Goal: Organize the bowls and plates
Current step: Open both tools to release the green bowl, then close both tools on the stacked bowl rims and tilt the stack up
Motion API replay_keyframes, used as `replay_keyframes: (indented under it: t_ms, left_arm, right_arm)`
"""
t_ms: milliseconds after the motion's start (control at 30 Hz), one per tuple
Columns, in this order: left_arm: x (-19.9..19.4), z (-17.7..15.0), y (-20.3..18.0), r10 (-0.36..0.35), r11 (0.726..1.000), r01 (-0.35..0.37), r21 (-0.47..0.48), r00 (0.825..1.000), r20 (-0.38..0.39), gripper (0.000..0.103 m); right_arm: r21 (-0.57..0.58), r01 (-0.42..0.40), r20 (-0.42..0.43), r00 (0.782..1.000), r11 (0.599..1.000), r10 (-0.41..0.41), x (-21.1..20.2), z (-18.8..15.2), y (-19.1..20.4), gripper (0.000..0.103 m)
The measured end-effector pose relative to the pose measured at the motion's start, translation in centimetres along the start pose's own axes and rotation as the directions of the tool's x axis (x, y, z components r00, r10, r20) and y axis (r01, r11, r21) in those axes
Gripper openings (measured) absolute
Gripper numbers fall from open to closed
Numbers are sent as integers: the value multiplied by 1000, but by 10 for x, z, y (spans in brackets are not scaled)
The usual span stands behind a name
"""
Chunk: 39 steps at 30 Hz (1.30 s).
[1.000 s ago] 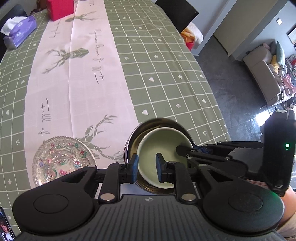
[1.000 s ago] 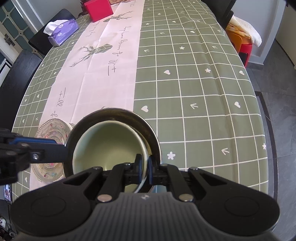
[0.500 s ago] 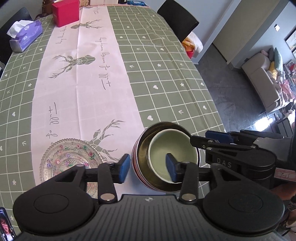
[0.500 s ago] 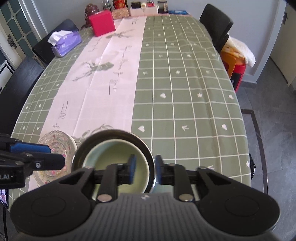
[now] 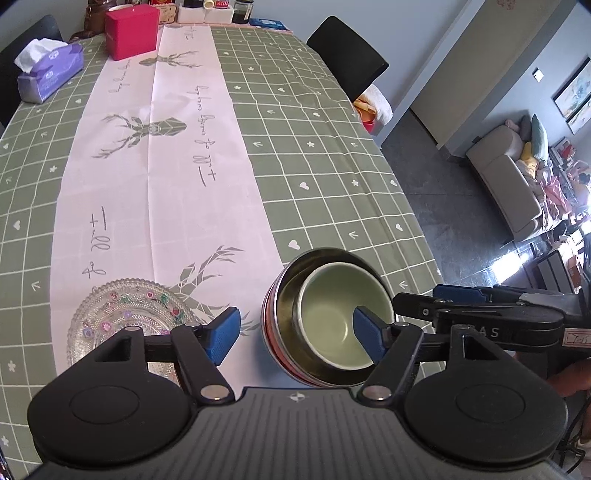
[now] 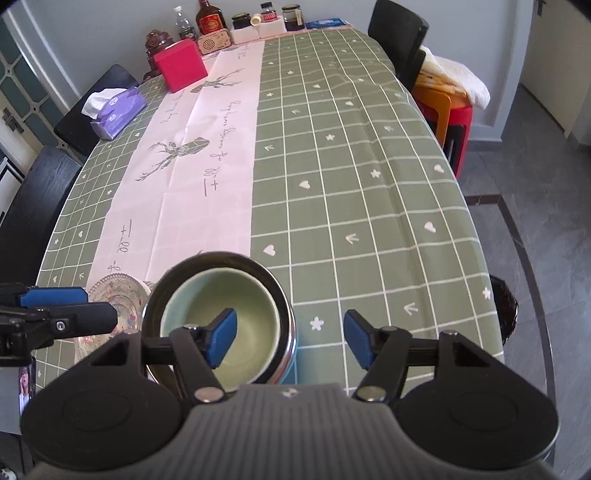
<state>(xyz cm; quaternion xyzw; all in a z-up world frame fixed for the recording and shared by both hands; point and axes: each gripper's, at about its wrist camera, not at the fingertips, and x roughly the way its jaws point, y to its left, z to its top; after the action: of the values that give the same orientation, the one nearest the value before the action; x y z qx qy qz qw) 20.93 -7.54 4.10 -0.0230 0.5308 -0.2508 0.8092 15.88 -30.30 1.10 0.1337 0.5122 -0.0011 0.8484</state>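
A pale green bowl [image 5: 332, 321] sits nested inside a steel bowl with a red band [image 5: 275, 325] on the green checked tablecloth [image 5: 332, 147]. My left gripper [image 5: 295, 336] hovers over the steel bowl's left wall. Its jaws are opening and its pads touch nothing. My right gripper [image 6: 291, 338] straddles the right rim of the steel bowl [image 6: 221, 256] and green bowl [image 6: 255, 317]. Its jaws are opening too, clear of the rim. Each gripper shows in the other's view: the right gripper [image 5: 417, 299] and the left gripper [image 6: 85, 306]. A patterned glass plate [image 5: 122, 321] lies left of the bowls.
A red box [image 5: 131, 31] and a purple tissue box [image 5: 48, 74] stand at the far left, with bottles and jars [image 6: 210, 22] at the far end. Black chairs [image 5: 347, 62] ring the table. A phone [image 6: 26, 384] lies near the front left. The table edge runs close on the right.
Both grippers went from shut on the bowls' rims to wide open, letting go. Both drew back a little, so more of the far table shows.
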Motion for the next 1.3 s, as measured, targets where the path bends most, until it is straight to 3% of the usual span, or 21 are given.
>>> replay_keyframes:
  t_ms: [133,300,567,767,1033,1300]
  left_arm:
    - [15,-10,6,-17,1000,17,-3,1000,16,82]
    - [37,-21,16,-66,994,68,-84,997,32,82]
    - [75,-28,33,-89,980,84,-182,996,-19,82]
    - [85,-40,47,-158,945,151,-289,987,0,72]
    - [87,-61,58,-205,879,226,-421,974,94,70]
    - [99,-65,57,-230,855,247,-455,969,94,73]
  right_arm:
    - [56,-36,-27,999,998,38,11,-7,-11,66]
    - [121,-88,-54,994,989,95,27,-11,-19,66]
    - [177,-138,-102,982,974,158,57,-15,-24,66]
    - [242,-179,-128,968,954,214,75,-22,-30,65]
    - [321,-229,-109,955,919,275,81,-25,-43,61]
    - [393,-268,-94,940,879,329,91,-32,-52,54]
